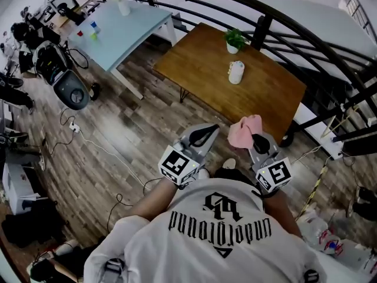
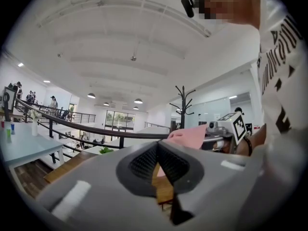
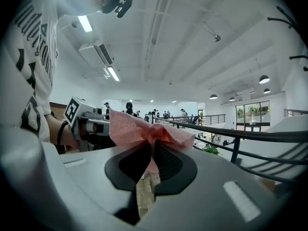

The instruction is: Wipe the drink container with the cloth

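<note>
Two things: left tongs [image 1: 207, 132] clenched empty, right tongs [image 1: 258, 139] pinching the cloth [image 1: 244, 130]; hold tight until reaching the drink container [image 1: 236, 72].

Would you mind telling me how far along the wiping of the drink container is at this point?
Done: the pink woven cloth is picked up, pinched in the right gripper. In hand: the person stands short of the brown wooden table, left gripper shut and empty. Left: the white cylindrical drink container sits untouched on that table, so reaching it and all the wiping remain.
</note>
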Available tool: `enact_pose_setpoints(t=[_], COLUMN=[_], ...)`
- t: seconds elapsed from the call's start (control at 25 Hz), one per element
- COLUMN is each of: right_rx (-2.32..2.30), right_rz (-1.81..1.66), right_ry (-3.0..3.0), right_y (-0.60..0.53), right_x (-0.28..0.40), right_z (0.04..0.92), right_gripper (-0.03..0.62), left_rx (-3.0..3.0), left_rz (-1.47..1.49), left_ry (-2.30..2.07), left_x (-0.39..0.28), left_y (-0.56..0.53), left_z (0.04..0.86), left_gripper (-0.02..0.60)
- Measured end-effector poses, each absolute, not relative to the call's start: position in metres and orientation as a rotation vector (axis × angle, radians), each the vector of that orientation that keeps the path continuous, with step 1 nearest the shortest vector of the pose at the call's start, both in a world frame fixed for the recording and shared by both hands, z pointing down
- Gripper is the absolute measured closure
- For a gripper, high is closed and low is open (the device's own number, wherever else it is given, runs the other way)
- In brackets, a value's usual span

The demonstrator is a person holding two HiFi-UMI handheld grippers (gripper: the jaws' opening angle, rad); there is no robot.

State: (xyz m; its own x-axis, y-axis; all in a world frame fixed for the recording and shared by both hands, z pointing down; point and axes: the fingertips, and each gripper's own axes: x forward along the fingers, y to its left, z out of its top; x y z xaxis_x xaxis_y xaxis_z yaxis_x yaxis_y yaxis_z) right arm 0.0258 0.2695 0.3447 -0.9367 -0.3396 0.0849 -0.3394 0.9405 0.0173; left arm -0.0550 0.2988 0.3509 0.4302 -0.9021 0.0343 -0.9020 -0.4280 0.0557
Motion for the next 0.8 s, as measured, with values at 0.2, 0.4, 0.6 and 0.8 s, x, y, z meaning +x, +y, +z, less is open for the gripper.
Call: enact_pose_setpoints(t=[0.2,0.4,0.6,0.8], right_rx=[0.544,0.540,0.542,0.585], right_rz=[0.031,0.067,0.060,0.034], right_ry=[-3.009,-3.026,-3.011,-3.020], right_y=[0.223,0.180,0.113,0.055], right_x=[0.015,0.005,0.000,0.015], right_z=[0.359,0.366,0.364,0.359], right_gripper=[0.568,0.568,0.568,0.568], left_rx=[2.578,2.574,2.558,2.608], left_rz=[0.015,0.024,-0.050,-0.040], left_ry=[-1.650,-1.658,-1.595,-1.560], left_x=[-0.073,-0.086,-0.092,-0.077], left_y=[0.261,0.222,0.157,0.096], left_z=[0.362,0.371,0.371,0.376], left_gripper=[0.532,0.532,0.532,0.532])
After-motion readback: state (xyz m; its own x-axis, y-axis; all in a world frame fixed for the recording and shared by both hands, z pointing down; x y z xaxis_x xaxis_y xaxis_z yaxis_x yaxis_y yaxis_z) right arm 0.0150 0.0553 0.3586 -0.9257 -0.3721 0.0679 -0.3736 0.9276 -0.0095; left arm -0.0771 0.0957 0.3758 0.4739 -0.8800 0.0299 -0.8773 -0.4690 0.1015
